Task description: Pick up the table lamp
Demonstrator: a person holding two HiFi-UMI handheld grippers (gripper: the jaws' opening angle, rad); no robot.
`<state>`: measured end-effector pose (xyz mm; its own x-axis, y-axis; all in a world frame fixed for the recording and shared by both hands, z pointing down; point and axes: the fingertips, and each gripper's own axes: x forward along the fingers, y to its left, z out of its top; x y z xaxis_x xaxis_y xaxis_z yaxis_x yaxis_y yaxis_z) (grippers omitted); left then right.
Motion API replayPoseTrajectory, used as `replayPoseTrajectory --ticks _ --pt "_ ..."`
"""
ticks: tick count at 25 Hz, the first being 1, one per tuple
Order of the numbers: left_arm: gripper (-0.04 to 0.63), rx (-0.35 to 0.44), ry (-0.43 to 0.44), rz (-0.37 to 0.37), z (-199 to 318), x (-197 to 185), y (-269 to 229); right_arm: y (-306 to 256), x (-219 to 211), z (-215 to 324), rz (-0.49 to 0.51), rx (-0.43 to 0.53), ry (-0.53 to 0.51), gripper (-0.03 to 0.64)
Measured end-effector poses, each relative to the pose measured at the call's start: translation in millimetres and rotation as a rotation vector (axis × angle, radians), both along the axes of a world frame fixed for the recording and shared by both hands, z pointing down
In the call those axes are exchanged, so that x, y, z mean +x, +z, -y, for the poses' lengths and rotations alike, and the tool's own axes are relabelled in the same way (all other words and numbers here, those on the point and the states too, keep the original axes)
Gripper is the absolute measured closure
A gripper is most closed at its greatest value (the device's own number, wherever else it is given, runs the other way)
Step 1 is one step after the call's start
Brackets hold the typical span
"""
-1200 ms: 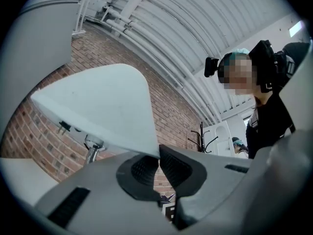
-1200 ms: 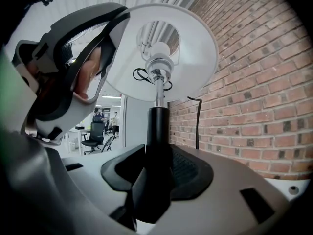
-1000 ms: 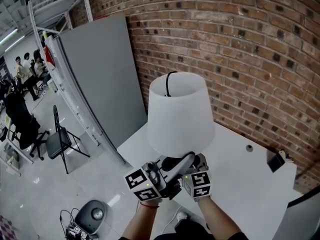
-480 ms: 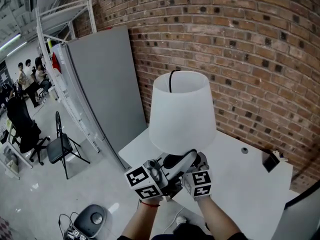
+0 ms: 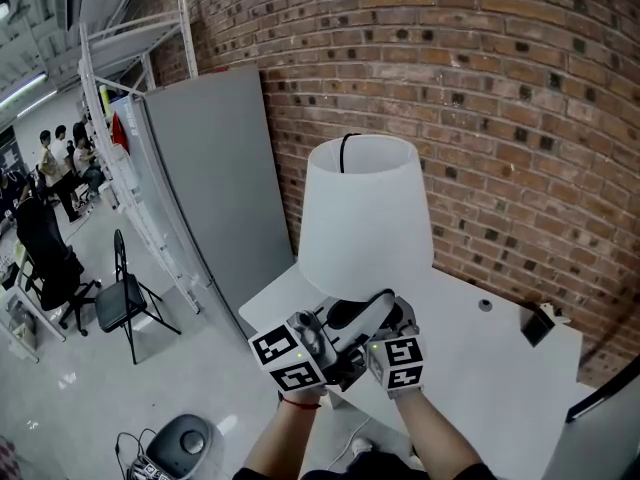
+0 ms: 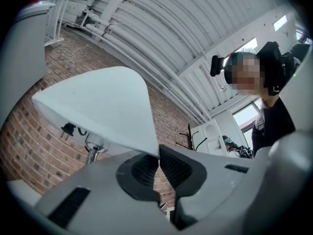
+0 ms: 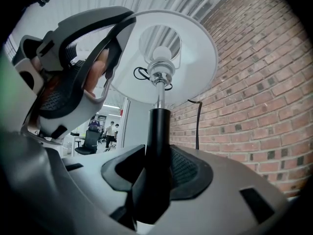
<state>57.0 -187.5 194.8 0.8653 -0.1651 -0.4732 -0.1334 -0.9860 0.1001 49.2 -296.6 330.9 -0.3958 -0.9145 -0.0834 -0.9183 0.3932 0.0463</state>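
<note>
a red brick wall (image 5: 520,118) stands behind the white table (image 5: 490,368). the table lamp (image 5: 365,218) is upright over the table's near left end, held in my two claws. my left gripper (image 6: 157,166) is pinched on the bottom edge of the white shade (image 6: 102,106). my right gripper (image 7: 157,170) is squeezed tight on the black stem (image 7: 157,131). i can't see the lamp's foot.
</note>
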Motion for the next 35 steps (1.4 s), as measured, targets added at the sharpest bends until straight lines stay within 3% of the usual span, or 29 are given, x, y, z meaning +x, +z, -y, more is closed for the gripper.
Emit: replayPoseTrajectory --ticks 35 --pt "0.581 0.108 0.019 -0.02 -66.1 -12.9 -77.5 -88.7 -12.0 -56.3 -0.008 0.129 0.008 0.46"
